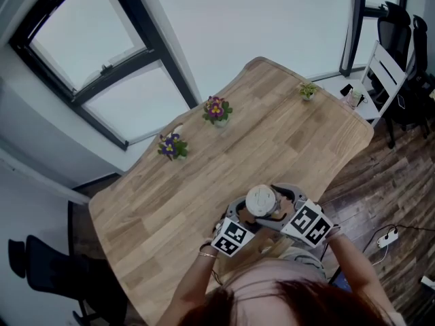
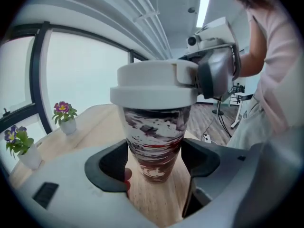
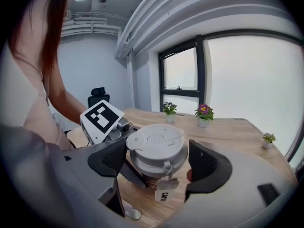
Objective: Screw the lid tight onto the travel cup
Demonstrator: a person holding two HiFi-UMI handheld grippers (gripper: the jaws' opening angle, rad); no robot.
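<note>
Lid (image 1: pixel 260 200) sits between both tongs over the table (image 1: pixel 204 182) in the head view. Left gripper view: left tongs (image 2: pixel 154 163) clamp the upright travel cup (image 2: pixel 153 137). Right gripper view: right tongs (image 3: pixel 158 160) pinch the lid, twist axis vertical.

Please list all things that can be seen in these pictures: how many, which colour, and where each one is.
travel cup: one, dark red and white pattern, standing on the table's near part.
lid: one, white, on top of the travel cup.
tag: one, white, hanging from the lid.
table: one, light wood, under all of these.
potted plants: three, two purple-flowered, one green, along the far edge.
black chairs: two, far right, lower left.
left gripper: one, grey, closed on the cup's body.
right gripper: one, grey, closed on the lid.
</note>
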